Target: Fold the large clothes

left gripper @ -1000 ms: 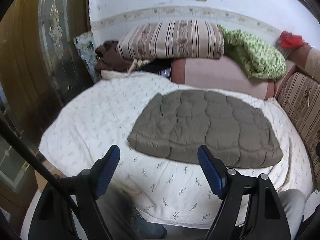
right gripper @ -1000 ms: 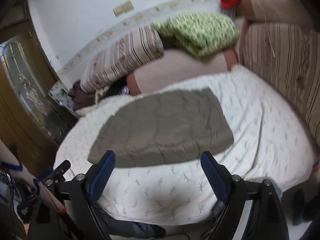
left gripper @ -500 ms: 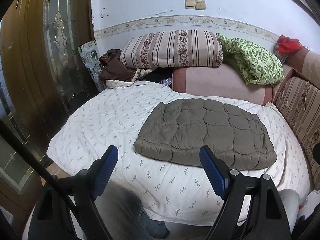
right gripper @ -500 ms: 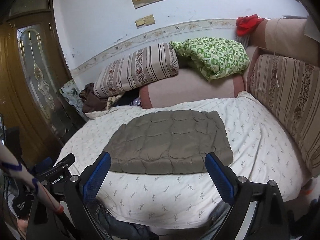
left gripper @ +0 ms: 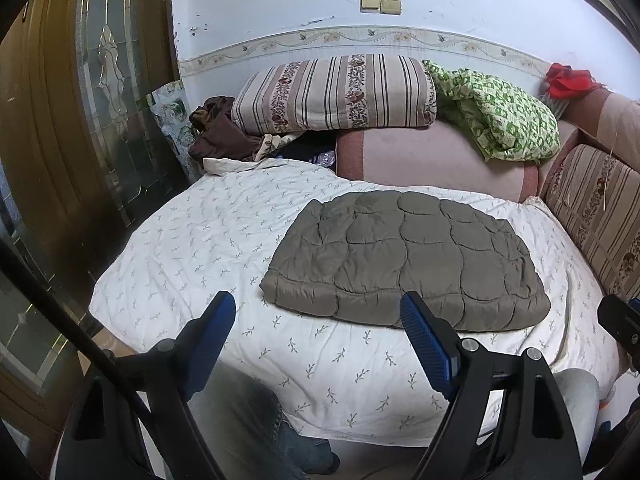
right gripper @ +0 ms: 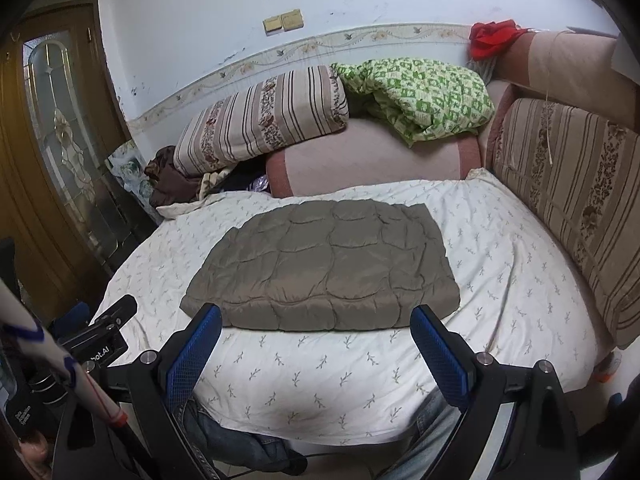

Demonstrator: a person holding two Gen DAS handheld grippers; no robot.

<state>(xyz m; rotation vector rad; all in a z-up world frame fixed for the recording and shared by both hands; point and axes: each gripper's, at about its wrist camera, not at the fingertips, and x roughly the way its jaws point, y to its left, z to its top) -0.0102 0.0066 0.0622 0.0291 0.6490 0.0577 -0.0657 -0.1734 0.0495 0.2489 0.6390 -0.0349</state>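
A grey-brown quilted garment point(left gripper: 408, 260) lies folded into a flat rectangle on the white leaf-print bedsheet point(left gripper: 200, 248); it also shows in the right wrist view point(right gripper: 324, 268). My left gripper point(left gripper: 316, 320) is open and empty, held back above the bed's near edge, short of the garment. My right gripper point(right gripper: 316, 332) is open and empty, also back at the near edge, its fingertips just short of the garment's front fold. The left gripper's body point(right gripper: 100, 336) shows at the left of the right wrist view.
A striped pillow point(left gripper: 336, 94), a green patterned blanket point(left gripper: 500, 120), a pink bolster point(left gripper: 424, 160) and dark clothes point(left gripper: 220, 132) lie along the back wall. A striped cushion point(left gripper: 600, 216) bounds the right side. A wooden glass door point(left gripper: 80, 120) stands left.
Both grippers have pulled back and tilted up, so more wall shows. Both stay open and empty. The garment has not moved.
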